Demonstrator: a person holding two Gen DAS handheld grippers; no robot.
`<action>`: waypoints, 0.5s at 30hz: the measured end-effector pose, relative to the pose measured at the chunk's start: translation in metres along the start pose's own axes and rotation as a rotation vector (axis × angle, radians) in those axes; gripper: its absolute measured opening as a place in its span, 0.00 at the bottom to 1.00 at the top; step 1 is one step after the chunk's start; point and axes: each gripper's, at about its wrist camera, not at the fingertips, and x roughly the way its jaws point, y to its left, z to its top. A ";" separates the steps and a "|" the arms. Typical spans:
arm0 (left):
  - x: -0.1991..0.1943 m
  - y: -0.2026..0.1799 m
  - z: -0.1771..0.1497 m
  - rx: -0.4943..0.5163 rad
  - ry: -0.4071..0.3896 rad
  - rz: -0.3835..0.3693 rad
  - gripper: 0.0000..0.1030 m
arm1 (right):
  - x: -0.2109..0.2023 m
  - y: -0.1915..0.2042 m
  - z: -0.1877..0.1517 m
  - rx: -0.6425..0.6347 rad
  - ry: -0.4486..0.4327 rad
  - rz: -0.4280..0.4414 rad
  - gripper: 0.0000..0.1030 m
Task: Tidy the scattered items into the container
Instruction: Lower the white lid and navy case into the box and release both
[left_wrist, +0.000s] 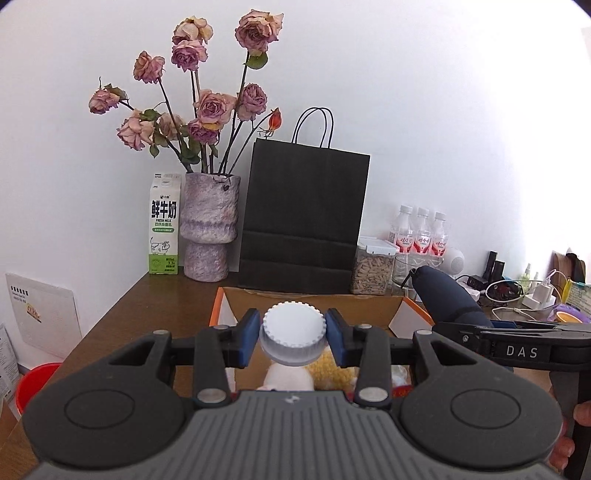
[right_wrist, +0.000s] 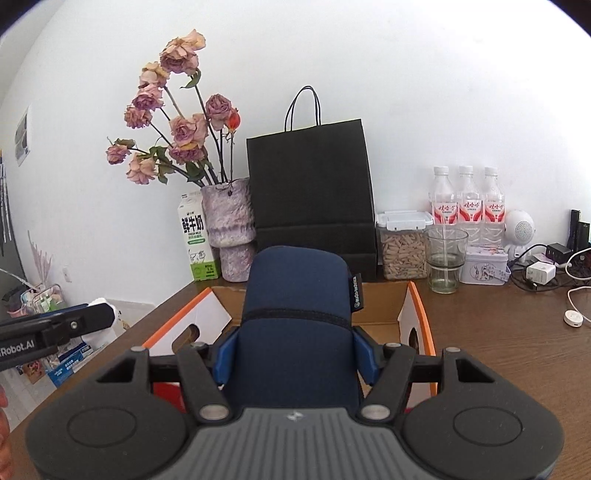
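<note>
White cap (left_wrist: 293, 332) between hand-held gripper (left_wrist: 293, 341) pads

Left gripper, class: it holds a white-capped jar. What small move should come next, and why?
Probably lower it and release. The left gripper is shut on the white-capped jar directly above the open cardboard box, where soft toys already lie.

Both wrist views face the wall, close over the box (left_wrist: 400, 317) — shared.
</note>
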 end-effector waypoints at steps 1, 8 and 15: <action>0.008 0.000 0.002 -0.003 0.001 -0.001 0.38 | 0.007 -0.001 0.003 0.002 -0.006 -0.003 0.60; 0.067 0.014 0.005 -0.034 0.037 0.014 0.38 | 0.061 -0.016 0.012 0.017 -0.001 -0.037 0.60; 0.123 0.040 -0.008 -0.056 0.117 0.014 0.38 | 0.112 -0.024 0.002 -0.029 0.078 -0.081 0.60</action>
